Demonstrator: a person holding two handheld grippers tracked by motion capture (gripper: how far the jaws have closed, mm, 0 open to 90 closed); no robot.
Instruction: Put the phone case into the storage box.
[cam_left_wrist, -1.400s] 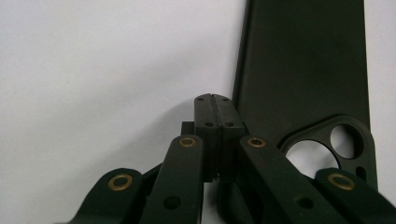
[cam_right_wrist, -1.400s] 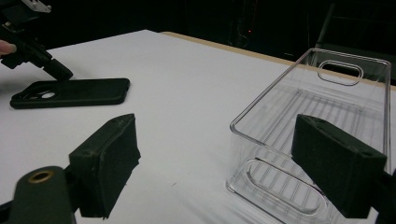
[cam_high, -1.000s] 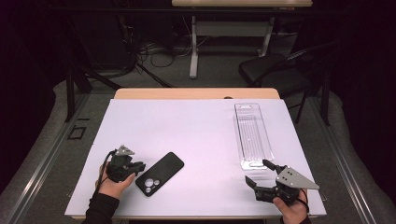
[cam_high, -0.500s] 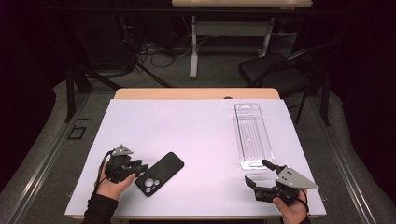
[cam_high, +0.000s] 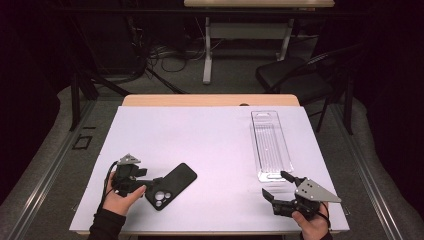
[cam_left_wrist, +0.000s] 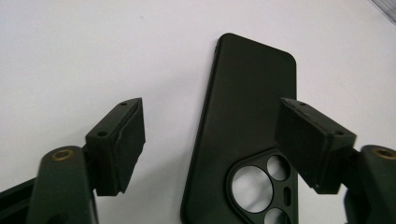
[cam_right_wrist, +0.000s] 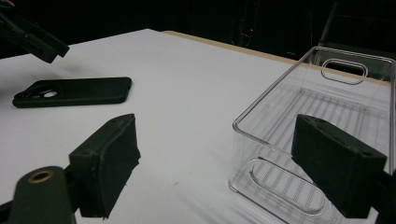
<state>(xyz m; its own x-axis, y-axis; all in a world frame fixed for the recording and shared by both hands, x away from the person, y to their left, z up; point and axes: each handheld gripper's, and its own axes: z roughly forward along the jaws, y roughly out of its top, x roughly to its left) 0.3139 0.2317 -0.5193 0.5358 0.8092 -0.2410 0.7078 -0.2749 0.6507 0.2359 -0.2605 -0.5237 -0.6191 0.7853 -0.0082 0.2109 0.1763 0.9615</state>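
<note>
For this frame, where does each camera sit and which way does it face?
High view: above the person's side, facing forward and down on the white table; both hands, left gripper, right gripper.
Left gripper view: on that gripper, looking down over the black phone case between its open jaws.
Right gripper view: low, facing across the table to the clear plastic tray.
All three share the case.

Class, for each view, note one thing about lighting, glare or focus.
High view: bright white table, dark surroundings. Left gripper view: black phone case sharp, near jaws softer. Right gripper view: glints on the clear plastic tray, black background.
</note>
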